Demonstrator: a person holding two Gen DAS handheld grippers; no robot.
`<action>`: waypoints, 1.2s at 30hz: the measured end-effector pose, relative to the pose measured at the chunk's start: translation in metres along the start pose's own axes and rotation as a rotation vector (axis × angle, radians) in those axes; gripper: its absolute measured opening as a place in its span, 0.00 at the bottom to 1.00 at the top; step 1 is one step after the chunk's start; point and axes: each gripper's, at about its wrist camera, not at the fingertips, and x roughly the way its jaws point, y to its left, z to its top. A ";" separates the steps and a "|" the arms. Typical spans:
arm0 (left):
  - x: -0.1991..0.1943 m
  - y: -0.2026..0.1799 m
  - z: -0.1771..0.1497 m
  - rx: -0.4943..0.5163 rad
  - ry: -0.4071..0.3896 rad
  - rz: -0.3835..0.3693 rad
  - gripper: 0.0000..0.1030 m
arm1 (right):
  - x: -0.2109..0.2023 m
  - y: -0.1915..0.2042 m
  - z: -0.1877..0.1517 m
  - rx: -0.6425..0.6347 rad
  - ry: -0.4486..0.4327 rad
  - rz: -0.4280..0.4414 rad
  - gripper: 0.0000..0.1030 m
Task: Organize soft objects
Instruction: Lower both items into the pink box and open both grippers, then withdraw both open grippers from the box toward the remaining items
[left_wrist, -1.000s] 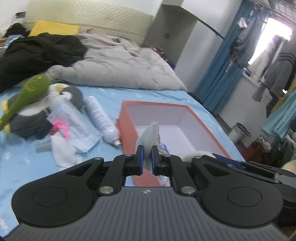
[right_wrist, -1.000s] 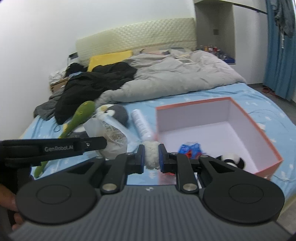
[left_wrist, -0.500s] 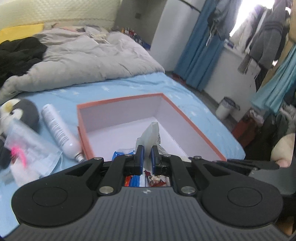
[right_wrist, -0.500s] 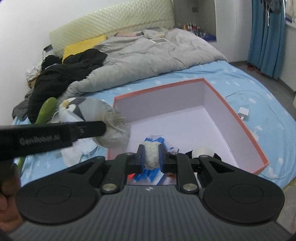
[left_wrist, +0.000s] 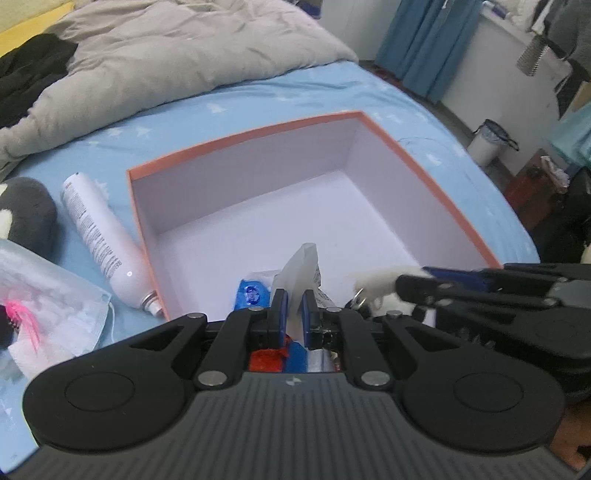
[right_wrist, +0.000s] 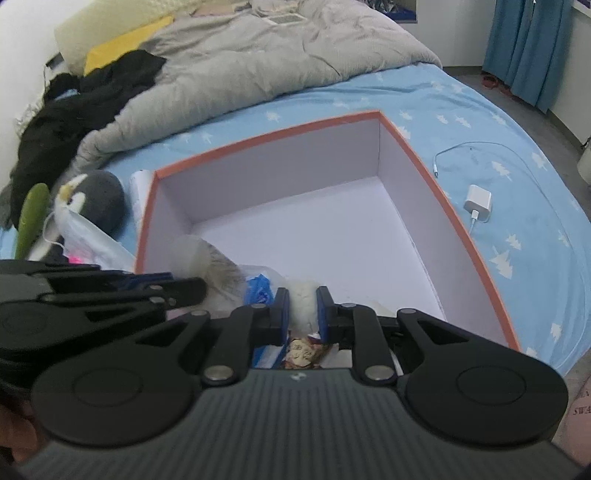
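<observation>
An orange box (left_wrist: 424, 173) with a white inside lies on the blue bed sheet; its orange rim (right_wrist: 424, 166) also shows in the right wrist view. My left gripper (left_wrist: 293, 314) is shut on a clear plastic bag (left_wrist: 301, 266) over the box's near end. My right gripper (right_wrist: 302, 314) is shut on a white fluffy toy (right_wrist: 302, 299) beside it, and that toy (left_wrist: 380, 284) shows at the right gripper's tips in the left wrist view. Blue and red packets (left_wrist: 251, 291) lie in the box below both grippers. The left gripper's bag (right_wrist: 207, 266) bulges at the left.
A white bottle (left_wrist: 99, 236) lies against the box's left side. A grey penguin plush (right_wrist: 99, 199), a green plush (right_wrist: 31, 218) and a bagged mask (left_wrist: 48, 291) sit further left. A white charger and cable (right_wrist: 478, 206) lie right of the box. A grey duvet (right_wrist: 258, 59) covers the far bed.
Both grippers have travelled from beside the box to over its near end and tipped downward, each still gripping its item. The box now fills both views.
</observation>
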 end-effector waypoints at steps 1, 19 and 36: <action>0.000 0.001 0.000 0.002 0.004 -0.005 0.10 | 0.001 -0.002 0.001 0.005 0.004 -0.004 0.19; -0.051 0.000 -0.018 0.039 -0.113 -0.046 0.39 | -0.030 -0.012 -0.012 0.012 -0.065 -0.006 0.40; -0.142 0.019 -0.107 0.030 -0.275 -0.029 0.39 | -0.115 0.033 -0.083 -0.068 -0.279 0.069 0.40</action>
